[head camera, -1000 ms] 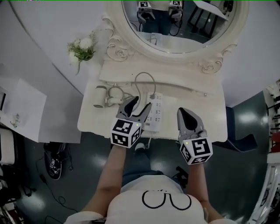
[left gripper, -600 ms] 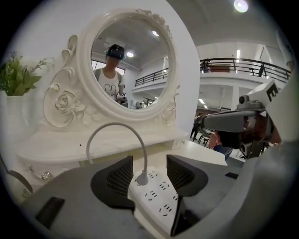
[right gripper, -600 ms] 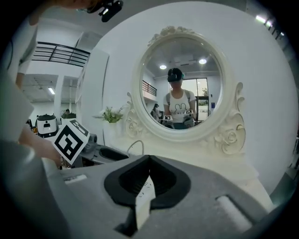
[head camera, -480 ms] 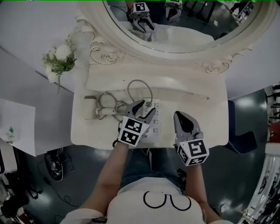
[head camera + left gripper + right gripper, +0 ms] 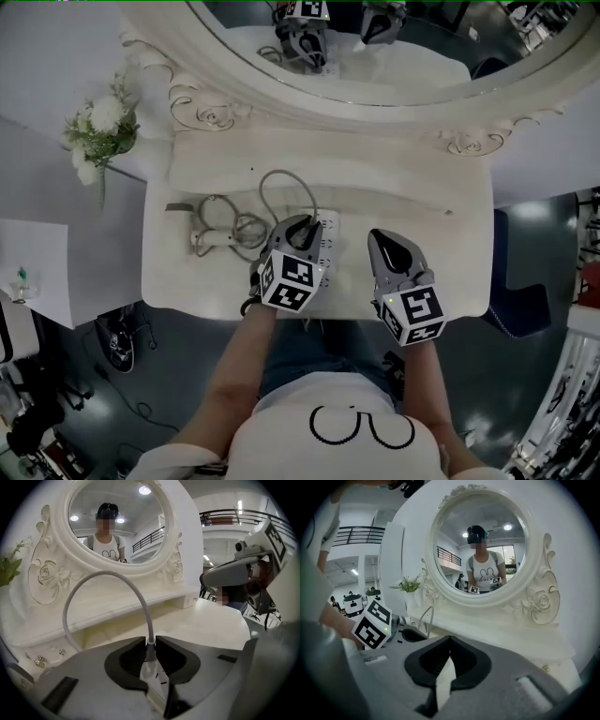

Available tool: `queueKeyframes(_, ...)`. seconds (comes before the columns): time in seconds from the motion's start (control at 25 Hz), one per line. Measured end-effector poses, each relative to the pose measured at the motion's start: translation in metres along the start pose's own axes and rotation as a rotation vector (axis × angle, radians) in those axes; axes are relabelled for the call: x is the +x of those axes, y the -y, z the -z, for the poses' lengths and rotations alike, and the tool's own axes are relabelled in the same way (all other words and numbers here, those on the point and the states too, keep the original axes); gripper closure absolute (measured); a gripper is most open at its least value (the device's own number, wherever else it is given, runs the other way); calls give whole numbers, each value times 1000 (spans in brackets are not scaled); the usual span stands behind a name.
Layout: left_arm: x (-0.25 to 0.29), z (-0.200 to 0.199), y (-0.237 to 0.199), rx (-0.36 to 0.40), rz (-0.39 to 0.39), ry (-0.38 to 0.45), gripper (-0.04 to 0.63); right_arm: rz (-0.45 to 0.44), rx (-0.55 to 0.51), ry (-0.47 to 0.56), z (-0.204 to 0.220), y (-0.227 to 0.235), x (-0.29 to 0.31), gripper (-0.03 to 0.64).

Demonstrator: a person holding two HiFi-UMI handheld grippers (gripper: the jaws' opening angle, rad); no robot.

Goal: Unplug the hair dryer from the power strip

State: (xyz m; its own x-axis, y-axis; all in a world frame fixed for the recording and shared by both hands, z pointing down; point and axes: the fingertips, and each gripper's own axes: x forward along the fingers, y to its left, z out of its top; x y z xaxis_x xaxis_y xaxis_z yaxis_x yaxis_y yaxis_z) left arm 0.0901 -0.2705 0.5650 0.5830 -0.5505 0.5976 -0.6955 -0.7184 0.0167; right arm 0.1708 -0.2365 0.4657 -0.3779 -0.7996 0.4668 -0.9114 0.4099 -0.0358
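Dryer (image 5: 206, 239) lies on its side on the left part of the table (image 5: 422, 216), well apart from the strip (image 5: 326, 230); its cord (image 5: 281, 178) coils just beside it, arches toward the mirror (image 5: 375, 47) and drops to the strip, which lies near the middle of the table's front edge; the left gripper (image 5: 302, 225) is down on the strip's far end, right where the cord arrives; the right gripper (image 5: 375, 236) is just right of the strip over bare table, apart from it, and whether it touches the top cannot be told; flowers (image 5: 98, 131) stand left of the mirror's frame.

Left gripper view: the jaws have just been closing and now pinch the grey neck of the plug (image 5: 149, 652) between their tips, with only that neck's width left between them; the plug sits in the white strip, which runs back toward the camera under the jaws; the cord rises straight from the tips and bends over to the left; the right gripper shows at the right, clear of the cord; the mirror reflects a person in a white shirt.

Right gripper view: the tips meet with nothing between them; a sliver of white table shows through the slit behind the tips; the left gripper's marker cube (image 5: 372, 624) sits at the left, with the cord's arch just beyond it.
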Motion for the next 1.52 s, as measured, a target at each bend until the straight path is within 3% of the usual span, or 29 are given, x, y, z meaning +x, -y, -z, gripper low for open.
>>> queueKeyframes(0.16, 0, 0, 0, -47, 13, 3, 535, -130, 2, -67, 22, -13, 19, 606)
queueKeyframes(0.24, 0, 0, -1, -64, 25, 5, 535, -202, -28, -85, 32, -23, 31, 492)
queueKeyframes(0.44, 1, -2, -2, -86, 77, 9, 535, -409, -171, -107, 50, -52, 59, 351)
queueKeyframes(0.52, 1, -1, -1, -75, 86, 0, 535, -471, -240, -115, 58, -62, 67, 324)
queueKeyframes(0.64, 0, 0, 0, -76, 96, -4, 535, -510, -316, -106, 65, -67, 81, 322)
queueKeyframes(0.84, 1, 1, -2, -100, 97, -20, 537, -564, -353, -160, 81, -70, 93, 321)
queueKeyframes(1.04, -4, -7, -4, -266, 145, -25, 537, -559, -351, -183, 79, -70, 93, 321)
queueKeyframes(1.08, -4, -7, -5, -269, 135, -25, 537, -554, -348, -187, 80, -70, 93, 321)
queueKeyframes(1.16, -4, -5, -4, -186, 87, -24, 542, -541, -341, -204, 80, -70, 93, 321)
queueKeyframes(1.28, -3, -2, 0, 20, 24, -24, 546, -530, -337, -234, 80, -69, 94, 321)
queueKeyframes(1.32, -4, -1, 1, 45, 27, -24, 548, -529, -338, -241, 80, -69, 94, 321)
queueKeyframes(1.36, -4, -1, 0, 20, 44, -24, 548, -529, -341, -245, 80, -70, 94, 321)
queueKeyframes(1.48, -6, -6, -4, -211, 121, -19, 545, -530, -348, -246, 80, -69, 93, 327)
queueKeyframes(1.52, -6, -8, -4, -251, 129, -26, 545, -530, -349, -246, 80, -69, 92, 331)
